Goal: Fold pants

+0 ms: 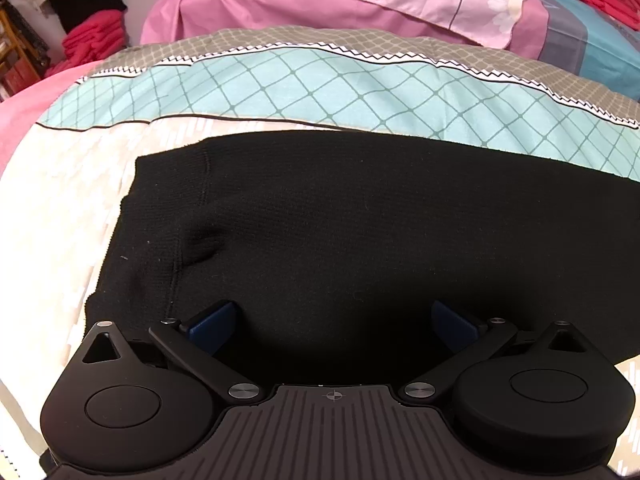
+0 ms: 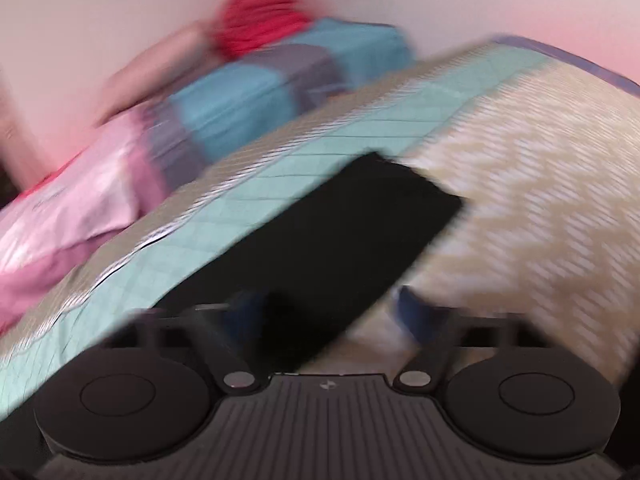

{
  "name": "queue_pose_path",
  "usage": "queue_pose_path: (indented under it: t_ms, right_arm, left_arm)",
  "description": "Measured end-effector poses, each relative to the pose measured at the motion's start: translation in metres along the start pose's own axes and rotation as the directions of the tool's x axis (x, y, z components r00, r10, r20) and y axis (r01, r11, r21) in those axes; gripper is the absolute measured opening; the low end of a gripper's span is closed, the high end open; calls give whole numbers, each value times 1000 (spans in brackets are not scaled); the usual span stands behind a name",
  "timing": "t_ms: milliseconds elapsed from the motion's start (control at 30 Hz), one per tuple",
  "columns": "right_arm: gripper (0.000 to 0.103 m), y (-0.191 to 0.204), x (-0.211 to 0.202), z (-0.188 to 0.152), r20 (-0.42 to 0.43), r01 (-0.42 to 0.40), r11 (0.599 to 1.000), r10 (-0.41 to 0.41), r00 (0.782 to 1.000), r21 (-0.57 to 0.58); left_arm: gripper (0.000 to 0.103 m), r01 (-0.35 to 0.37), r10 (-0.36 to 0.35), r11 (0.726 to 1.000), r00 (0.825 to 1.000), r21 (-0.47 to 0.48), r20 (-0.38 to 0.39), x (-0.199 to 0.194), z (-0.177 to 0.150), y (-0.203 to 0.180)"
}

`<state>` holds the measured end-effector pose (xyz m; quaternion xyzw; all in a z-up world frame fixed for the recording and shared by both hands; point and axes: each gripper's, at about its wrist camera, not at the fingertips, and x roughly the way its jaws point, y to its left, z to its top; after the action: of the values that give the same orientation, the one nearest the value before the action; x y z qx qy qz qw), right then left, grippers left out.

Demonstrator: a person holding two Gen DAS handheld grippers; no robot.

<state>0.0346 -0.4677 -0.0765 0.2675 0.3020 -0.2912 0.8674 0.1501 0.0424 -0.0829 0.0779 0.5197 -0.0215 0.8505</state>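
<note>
Bedspread (image 1: 280,92), left gripper (image 1: 334,322) tilted down — over pants (image 1: 340,220)

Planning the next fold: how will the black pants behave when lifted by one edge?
The pants are likely floppy: soft knit, already dimpled near the seam. They would probably drape rather than hold shape, and may drag on the bedspread.
</note>
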Motion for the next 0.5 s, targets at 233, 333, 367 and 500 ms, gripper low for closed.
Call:
queue_pose_path:
  t_ms: [233, 333, 367, 500]
  right_arm:
    - [16, -4, 7, 15, -14, 26, 999, -25, 1000, 23]
    - [42, 17, -11, 9, 62, 137, 988, -133, 989, -72]
    - [51, 25, -17, 7, 77, 139, 986, -132, 988, -87]
    - [55, 65, -47, -22, -34, -68, 968, 62, 998, -241]
  left_arm:
    - [103, 0, 0, 1000, 1000, -1, -4, 0, 2, 0]
    - [103, 0, 0, 1000, 1000, 2, -16, -1, 3, 1]
    - [103, -7, 7, 1000, 1000, -3, -26, -3, 5, 1]
    - [103, 8, -9, 999, 1000, -39, -13, -24, 2, 13]
